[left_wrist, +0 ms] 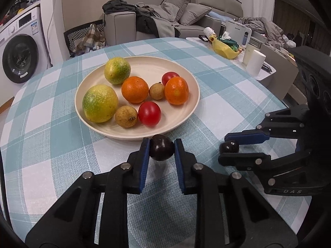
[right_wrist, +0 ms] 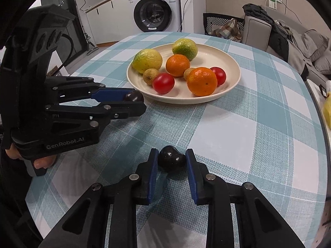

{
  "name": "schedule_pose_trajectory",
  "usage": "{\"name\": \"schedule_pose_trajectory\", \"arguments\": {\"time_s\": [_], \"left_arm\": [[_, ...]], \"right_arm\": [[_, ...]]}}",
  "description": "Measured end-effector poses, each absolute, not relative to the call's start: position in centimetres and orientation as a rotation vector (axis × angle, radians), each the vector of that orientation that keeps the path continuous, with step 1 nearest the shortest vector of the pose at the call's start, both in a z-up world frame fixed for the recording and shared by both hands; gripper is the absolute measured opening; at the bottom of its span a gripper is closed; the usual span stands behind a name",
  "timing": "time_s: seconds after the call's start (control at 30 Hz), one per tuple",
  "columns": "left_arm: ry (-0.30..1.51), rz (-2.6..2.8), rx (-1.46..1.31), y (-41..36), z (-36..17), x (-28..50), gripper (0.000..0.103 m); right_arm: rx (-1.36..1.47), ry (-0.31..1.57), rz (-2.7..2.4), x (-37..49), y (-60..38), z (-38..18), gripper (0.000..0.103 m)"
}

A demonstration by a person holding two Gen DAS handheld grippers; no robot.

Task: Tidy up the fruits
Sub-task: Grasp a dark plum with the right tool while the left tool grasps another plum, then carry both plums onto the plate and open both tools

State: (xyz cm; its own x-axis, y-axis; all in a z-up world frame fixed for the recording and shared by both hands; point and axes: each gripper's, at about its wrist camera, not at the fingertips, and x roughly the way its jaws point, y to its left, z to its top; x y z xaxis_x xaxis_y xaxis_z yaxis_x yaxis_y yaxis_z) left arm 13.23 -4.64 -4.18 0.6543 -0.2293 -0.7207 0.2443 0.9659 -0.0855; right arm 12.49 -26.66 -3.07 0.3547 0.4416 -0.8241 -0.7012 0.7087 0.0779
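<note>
A cream plate (left_wrist: 186, 72) (right_wrist: 227, 62) on the checked tablecloth holds two yellow-green citrus fruits (left_wrist: 100, 106), two oranges (left_wrist: 135, 89), two red tomatoes (left_wrist: 149, 113) and two small brown fruits (left_wrist: 126, 116). Just in front of the plate's near rim, my left gripper (left_wrist: 161, 147) (right_wrist: 134, 100) is shut on a dark purple round fruit (left_wrist: 161, 148) (right_wrist: 133, 96). To its right, my right gripper (right_wrist: 171, 158) (left_wrist: 229, 148) is shut on a second dark purple fruit (right_wrist: 171, 158) (left_wrist: 229, 147) that sits low over the cloth.
The round table (left_wrist: 217, 107) carries a blue-and-white checked cloth. A side table (left_wrist: 262, 72) with a white cup (left_wrist: 255, 62) and yellow snack bags stands at the right. A washing machine (right_wrist: 154, 10) and a grey sofa (left_wrist: 165, 20) stand behind. A hand (right_wrist: 42, 162) holds the left gripper.
</note>
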Motion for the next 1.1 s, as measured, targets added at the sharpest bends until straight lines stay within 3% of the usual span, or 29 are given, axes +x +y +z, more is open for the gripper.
{"name": "schedule_pose_trajectory", "arguments": {"time_s": [1.1], "left_arm": [[0.677, -0.174, -0.083, -1.4, -1.7, 12.4, 0.021]], "right_arm": [[-0.07, 0.754, 0.692, 14.9, -27.0, 0.2, 0.027]]}}
